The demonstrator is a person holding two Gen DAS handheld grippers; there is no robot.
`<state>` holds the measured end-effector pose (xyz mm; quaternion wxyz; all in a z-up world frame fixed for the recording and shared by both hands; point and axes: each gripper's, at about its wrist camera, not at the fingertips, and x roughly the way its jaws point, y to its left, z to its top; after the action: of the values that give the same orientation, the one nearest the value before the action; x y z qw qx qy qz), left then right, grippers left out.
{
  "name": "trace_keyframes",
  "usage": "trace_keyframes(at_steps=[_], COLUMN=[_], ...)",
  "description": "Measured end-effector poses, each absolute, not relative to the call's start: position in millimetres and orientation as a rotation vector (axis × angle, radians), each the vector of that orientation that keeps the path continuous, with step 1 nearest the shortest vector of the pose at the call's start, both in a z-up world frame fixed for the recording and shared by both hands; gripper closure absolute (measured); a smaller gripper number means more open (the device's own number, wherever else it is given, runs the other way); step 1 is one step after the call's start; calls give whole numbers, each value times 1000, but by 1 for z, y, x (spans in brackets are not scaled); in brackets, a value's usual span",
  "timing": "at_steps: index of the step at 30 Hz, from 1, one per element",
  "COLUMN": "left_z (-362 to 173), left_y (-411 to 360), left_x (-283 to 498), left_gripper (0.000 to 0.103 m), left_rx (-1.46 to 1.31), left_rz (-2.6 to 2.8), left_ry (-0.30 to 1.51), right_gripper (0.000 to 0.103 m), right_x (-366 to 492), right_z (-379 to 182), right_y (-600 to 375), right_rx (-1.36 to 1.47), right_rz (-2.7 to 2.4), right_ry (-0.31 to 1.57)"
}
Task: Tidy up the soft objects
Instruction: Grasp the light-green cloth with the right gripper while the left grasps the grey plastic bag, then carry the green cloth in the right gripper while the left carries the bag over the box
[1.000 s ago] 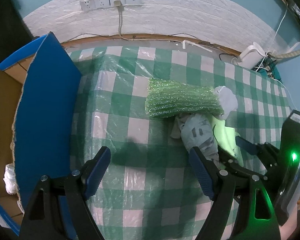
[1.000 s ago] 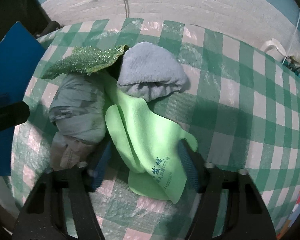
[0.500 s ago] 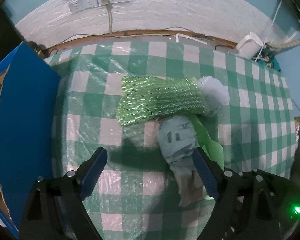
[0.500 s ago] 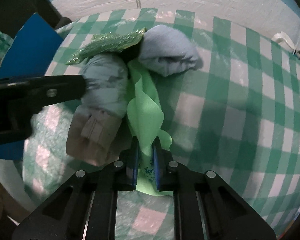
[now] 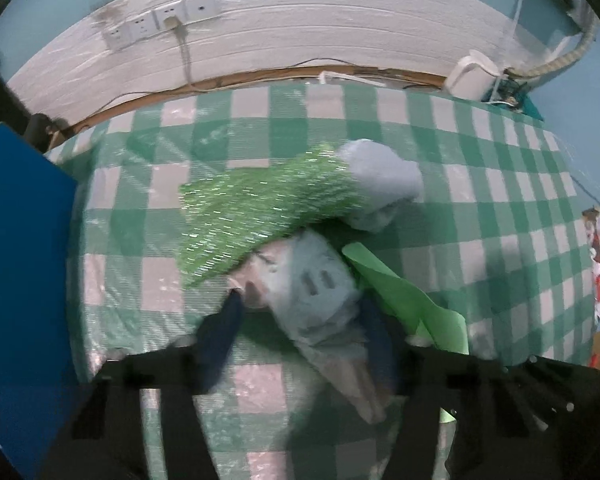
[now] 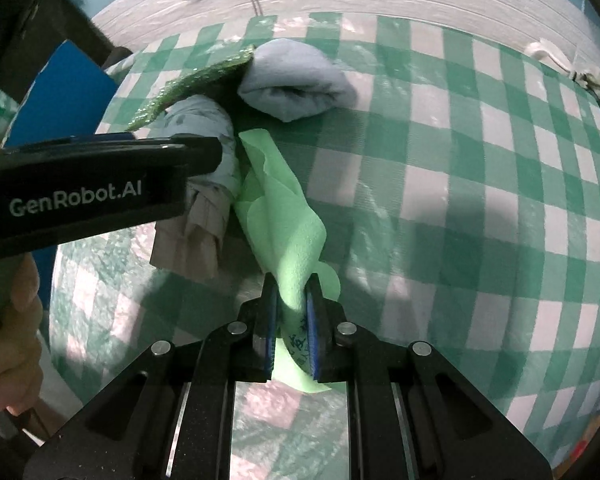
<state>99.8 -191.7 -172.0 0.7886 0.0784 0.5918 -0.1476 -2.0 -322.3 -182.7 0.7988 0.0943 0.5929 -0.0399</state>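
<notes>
A pile of soft things lies on the green checked tablecloth. It holds a glittery green cloth, a rolled pale blue towel, a grey-blue bundle and a bright green cloth. My left gripper straddles the grey-blue bundle and its jaws are closing. The right finger touches the bundle, while tablecloth still shows beside the left finger. My right gripper is shut on the bright green cloth, whose pinched end is raised off the table. The left gripper's body crosses the right wrist view.
A blue box flap stands at the table's left edge. Behind the table, wall sockets and a white adapter sit along the wall. A person's hand holds the left gripper. Open tablecloth lies right of the pile.
The left gripper moved over the grey-blue bundle and its jaws narrowed around it. The right gripper shut on the bright green cloth and pulled its end up and away from the pile.
</notes>
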Motion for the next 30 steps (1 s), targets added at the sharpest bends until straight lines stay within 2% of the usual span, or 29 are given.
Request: trace_keyframes(at_steps=[3,6,30], left_z=[-169,-168,-108], left_y=[-193,-187,-147], left_x=[95,94,49], left_gripper=[70,74,74], left_rx=[188,174,163], left_rz=[-318,-324,-366], left_ry=[1255,1258,1143], right_gripper=[91,91,91], right_x=[-3,-4,-14], right_z=[-180,-174,-99], right_y=[-324,-328,-309], right_rx=[206,213,211], right_rz=[-98,-117,-89], right_ry=[1265,1252,1084])
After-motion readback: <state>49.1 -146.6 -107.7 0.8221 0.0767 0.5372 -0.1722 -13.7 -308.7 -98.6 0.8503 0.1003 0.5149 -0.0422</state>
